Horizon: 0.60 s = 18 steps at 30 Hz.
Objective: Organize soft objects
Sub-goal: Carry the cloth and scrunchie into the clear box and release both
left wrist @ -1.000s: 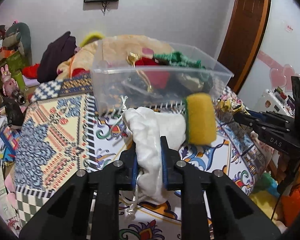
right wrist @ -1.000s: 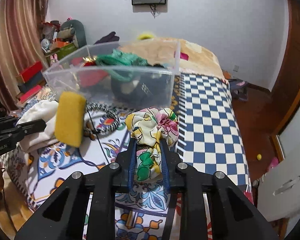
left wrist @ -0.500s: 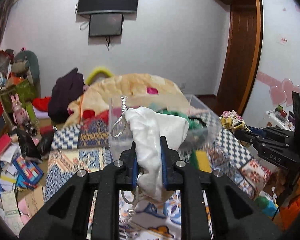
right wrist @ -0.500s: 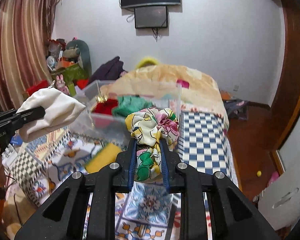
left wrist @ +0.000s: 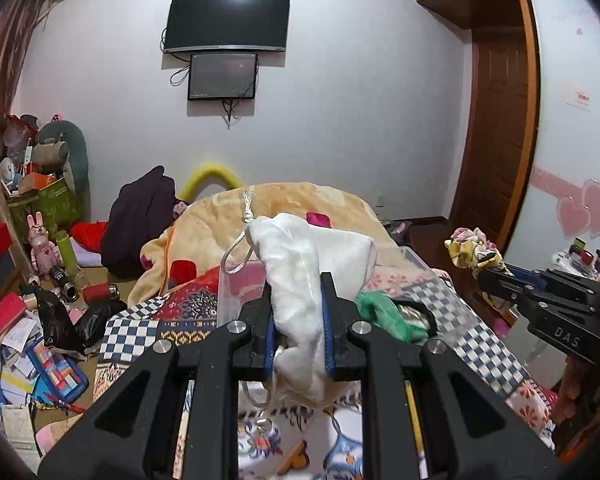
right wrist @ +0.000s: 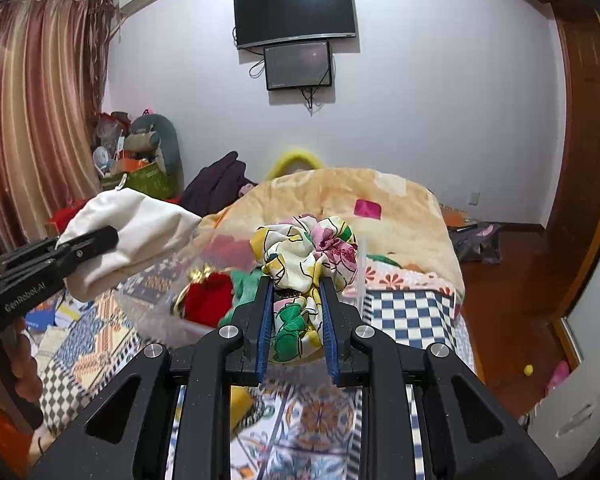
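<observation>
Now lifted | white drawstring pouch (left wrist: 300,280) pinched by left gripper (left wrist: 298,320), floral scrunchie (right wrist: 306,264) pinched by right gripper (right wrist: 296,316) | both raised from the patterned bedspread (right wrist: 100,320) above the clear bin (right wrist: 168,316) | release into bin judged next

White drawstring pouch (left wrist: 300,280), floral yellow-pink-green scrunchie (right wrist: 308,256), checkered blue-white bedspread (right wrist: 412,316)

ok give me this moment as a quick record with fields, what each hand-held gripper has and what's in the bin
left hand-held gripper: shut on white drawstring pouch, held in the air
right hand-held gripper: shut on floral scrunchie, held in the air
clear plastic bin: on the patterned bedspread, below and ahead of both grippers
bin contents: red pouch, green fabric, other items unclear
pouch and scrunchie: not yet in the bin
</observation>
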{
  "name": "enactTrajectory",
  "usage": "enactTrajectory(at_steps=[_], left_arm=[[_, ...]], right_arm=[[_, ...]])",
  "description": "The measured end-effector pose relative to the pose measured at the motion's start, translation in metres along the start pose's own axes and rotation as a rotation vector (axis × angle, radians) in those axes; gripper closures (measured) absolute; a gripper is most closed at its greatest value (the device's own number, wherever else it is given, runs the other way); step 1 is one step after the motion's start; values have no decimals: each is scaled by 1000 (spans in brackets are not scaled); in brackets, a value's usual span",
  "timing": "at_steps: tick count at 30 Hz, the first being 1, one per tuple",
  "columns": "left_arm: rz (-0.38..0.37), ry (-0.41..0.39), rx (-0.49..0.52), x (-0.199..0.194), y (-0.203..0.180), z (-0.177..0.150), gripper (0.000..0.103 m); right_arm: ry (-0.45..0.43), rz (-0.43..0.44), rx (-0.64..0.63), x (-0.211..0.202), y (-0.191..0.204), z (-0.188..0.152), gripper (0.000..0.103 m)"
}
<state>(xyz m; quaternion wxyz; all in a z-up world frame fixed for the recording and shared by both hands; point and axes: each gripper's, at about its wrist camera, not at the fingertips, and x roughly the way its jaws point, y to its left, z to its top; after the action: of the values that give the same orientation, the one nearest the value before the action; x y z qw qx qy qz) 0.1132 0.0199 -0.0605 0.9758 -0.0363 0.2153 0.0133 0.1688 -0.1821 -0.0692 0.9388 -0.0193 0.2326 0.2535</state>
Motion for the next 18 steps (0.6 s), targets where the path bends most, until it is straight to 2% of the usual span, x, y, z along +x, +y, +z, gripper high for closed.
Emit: enactTrajectory(at_steps=[7, 18], left_arm=[[43, 18, -10, 31, 6, 9, 85], [74, 148, -24, 84, 12, -5, 85]], right_arm=[[11, 0, 5, 18, -1, 8, 83], [119, 7, -38, 55, 2, 6, 83]])
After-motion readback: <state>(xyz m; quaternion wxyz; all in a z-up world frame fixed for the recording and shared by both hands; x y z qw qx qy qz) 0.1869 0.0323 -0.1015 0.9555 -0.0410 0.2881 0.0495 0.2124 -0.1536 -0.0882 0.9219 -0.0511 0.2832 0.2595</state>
